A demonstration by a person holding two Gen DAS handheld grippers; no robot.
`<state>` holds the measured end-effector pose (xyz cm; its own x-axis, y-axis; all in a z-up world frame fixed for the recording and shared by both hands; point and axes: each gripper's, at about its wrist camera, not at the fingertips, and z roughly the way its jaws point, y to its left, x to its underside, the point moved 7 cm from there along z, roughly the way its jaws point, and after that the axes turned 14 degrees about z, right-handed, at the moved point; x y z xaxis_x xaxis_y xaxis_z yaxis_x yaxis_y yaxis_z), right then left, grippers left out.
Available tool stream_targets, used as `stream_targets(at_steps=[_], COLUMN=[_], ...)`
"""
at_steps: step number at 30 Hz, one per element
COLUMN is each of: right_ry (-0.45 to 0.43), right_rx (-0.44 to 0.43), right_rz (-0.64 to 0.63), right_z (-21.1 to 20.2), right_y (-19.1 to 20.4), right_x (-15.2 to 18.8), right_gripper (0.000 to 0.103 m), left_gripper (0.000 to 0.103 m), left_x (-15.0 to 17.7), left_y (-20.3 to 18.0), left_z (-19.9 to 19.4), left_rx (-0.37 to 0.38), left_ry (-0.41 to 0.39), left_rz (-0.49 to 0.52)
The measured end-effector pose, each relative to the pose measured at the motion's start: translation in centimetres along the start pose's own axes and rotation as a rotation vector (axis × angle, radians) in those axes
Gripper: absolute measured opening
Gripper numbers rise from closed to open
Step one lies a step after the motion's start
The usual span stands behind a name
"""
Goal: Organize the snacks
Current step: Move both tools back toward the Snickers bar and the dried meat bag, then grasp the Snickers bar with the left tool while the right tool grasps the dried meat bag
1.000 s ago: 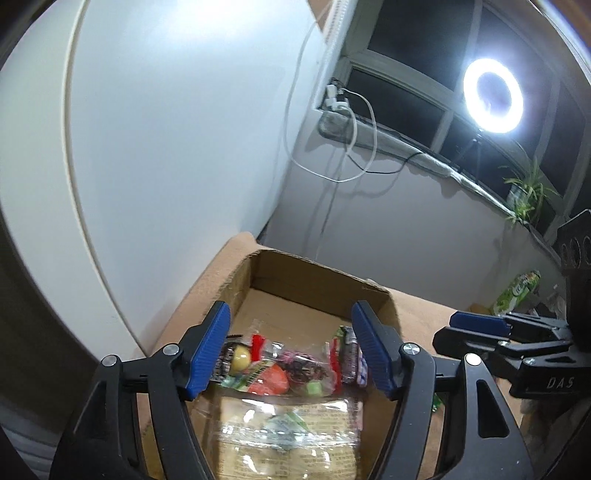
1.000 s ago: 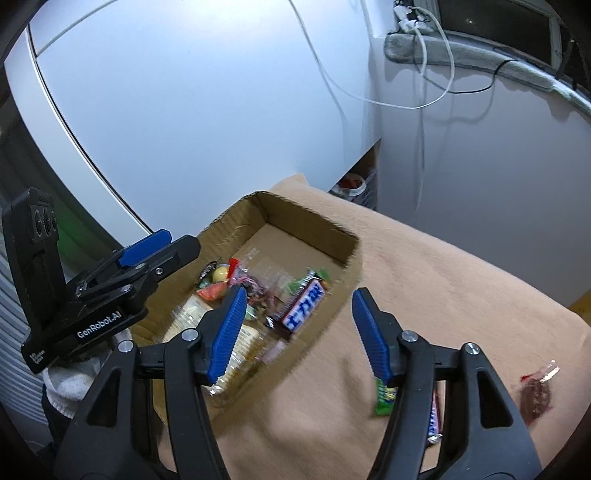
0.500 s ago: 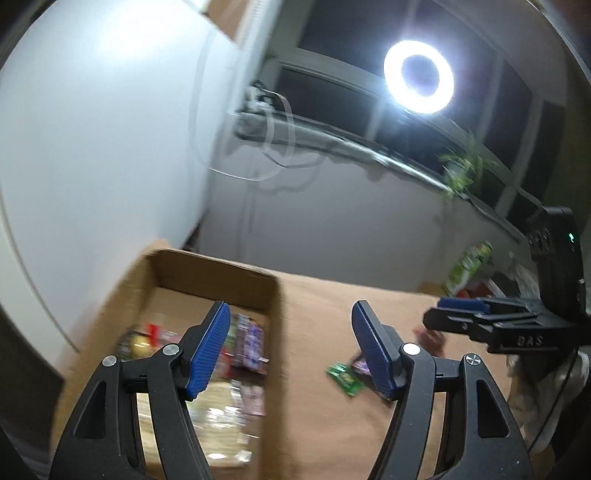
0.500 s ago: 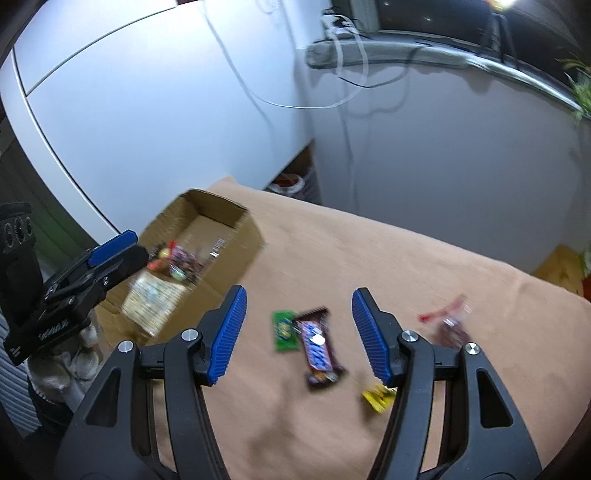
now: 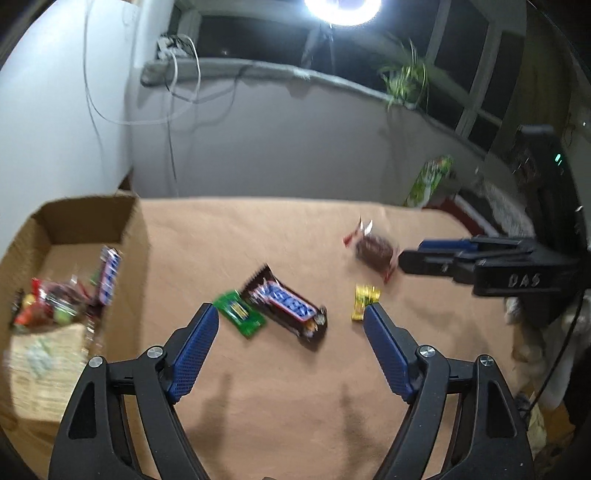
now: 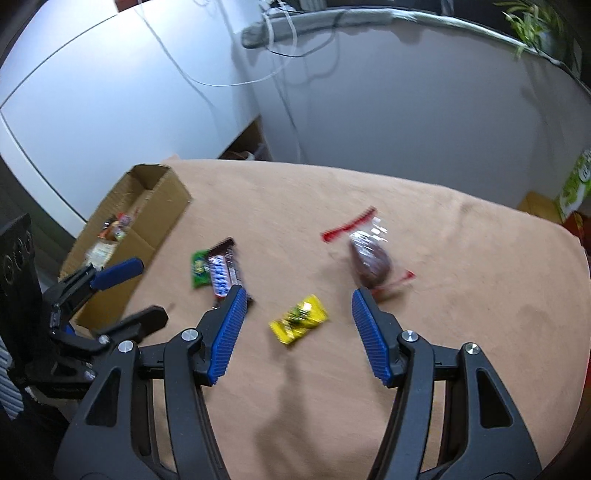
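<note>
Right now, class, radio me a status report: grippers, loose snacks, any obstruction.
Left gripper just opening wider, empty; right gripper open, empty. Four snacks loose on cloth: green packet, chocolate bar, yellow candy, brown pastry. Nothing in the way.

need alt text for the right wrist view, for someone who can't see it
The open right tool hovers empty over a tan cloth, with a yellow candy between its blue fingers. A chocolate bar, green packet and clear bag lie beyond, a cardboard box far left.

I'm looking into a home room at night — dark window panes [image 5: 476, 55], a glowing ring light [image 5: 341, 7], a leafy potted plant [image 5: 404, 81] on the sill.
</note>
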<state>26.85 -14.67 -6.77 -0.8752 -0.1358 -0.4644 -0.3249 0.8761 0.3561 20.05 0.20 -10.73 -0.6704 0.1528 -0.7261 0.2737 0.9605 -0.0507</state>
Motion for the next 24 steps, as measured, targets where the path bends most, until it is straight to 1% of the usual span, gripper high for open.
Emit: stream_targets(at_steps=[3,5,7,10,13,17,22,23,24], right_ry=[-0.016,-0.018,-0.018,-0.013,0.007,0.018,0.037,0.039,0.044], right_rx=[0.028,0.042,0.049,0.056,0.052,0.057,0.065,0.064,0.061], right_rz=[0.013,0.017,0.020,0.016,0.012,-0.006,-0.032,-0.035,-0.039], right_z=[-0.1,0.0,0.2,0.8,1.8,3.0,4.5,4.7,5.0], right_y=[-1.8,-2.6,-3.4,-4.2,-4.7,-4.6,-4.4,-4.3,-4.2], right_x=[-0.4,-0.8,-1.3,-1.7,-1.9,-2.5,-2.9,-2.9,-2.9], right_gripper=[0.062,0.062,0.062,0.062,0.062,0.062,0.062,0.062,0.062], left_gripper=[0.081,0.081,0.081,0.080,0.079,0.079,0.079,0.078,0.076], left_x=[0.5,0.7,0.8,0.7,0.4,0.0,-0.2,-0.3,-0.5], left_y=[-0.5,-0.7,-0.6,-0.5,-0.5,-0.6,0.2,0.2,0.2], left_z=[1.9,2.9,3.6,4.2,4.8,5.6,7.2,7.3,7.5], left_rx=[0.038,0.055,0.036,0.016,0.005,0.010,0.001,-0.002,-0.012], left_ry=[0.049,0.052,0.062,0.055,0.064,0.069,0.095,0.094,0.093], left_rz=[-0.035,-0.066,-0.077,-0.068,-0.062,-0.066,-0.075,-0.071,-0.059])
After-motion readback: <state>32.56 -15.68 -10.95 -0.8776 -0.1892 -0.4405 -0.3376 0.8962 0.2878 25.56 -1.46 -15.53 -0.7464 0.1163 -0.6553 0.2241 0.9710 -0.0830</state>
